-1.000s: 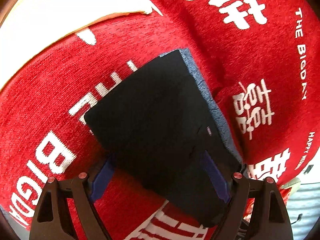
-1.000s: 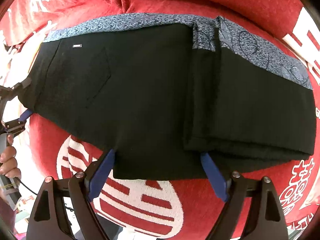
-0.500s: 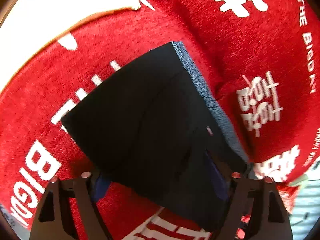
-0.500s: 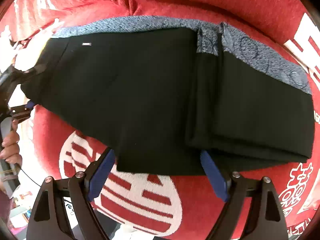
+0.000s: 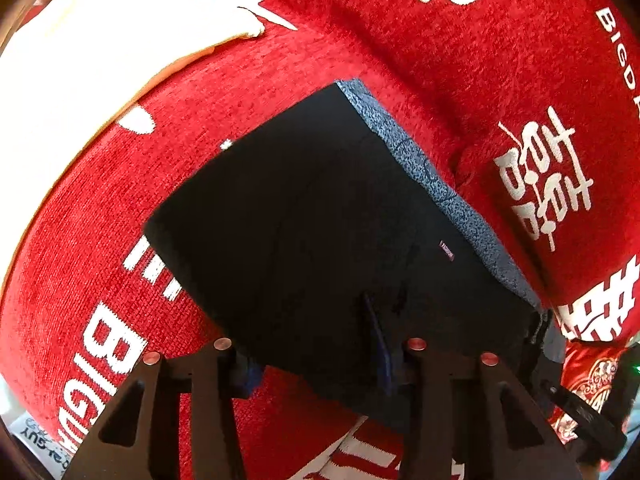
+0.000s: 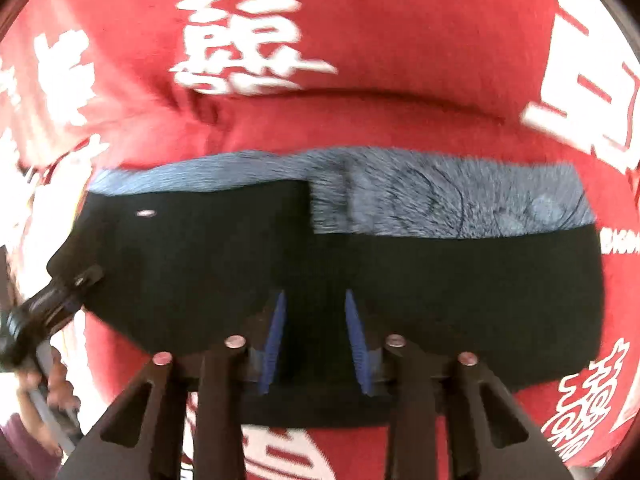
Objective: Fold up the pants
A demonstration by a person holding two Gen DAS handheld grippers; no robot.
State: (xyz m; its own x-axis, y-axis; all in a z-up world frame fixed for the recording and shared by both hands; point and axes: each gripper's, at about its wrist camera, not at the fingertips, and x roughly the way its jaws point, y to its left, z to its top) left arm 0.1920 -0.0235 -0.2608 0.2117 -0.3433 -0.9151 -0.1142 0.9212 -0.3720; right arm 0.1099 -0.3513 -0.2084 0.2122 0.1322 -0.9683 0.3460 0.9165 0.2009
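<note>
Black pants (image 5: 320, 240) folded flat on red blanket (image 5: 440, 60), blue-grey patterned waistband (image 6: 460, 204) along far edge. Near hem at both grippers; bare red blanket all round (most beyond waistband). No containers seen. Left gripper (image 5: 308, 344): jaws closing narrow, near pants corner between blue pads. Right gripper (image 6: 314, 332): jaws closing, narrow, black cloth between pads (image 6: 276, 332). Only right view, blurred, shows left gripper (image 6: 60, 292) on pants' left corner, hand (image 6: 60, 392) below. Only left view shows white cloth (image 5: 80, 60) at far left.
</note>
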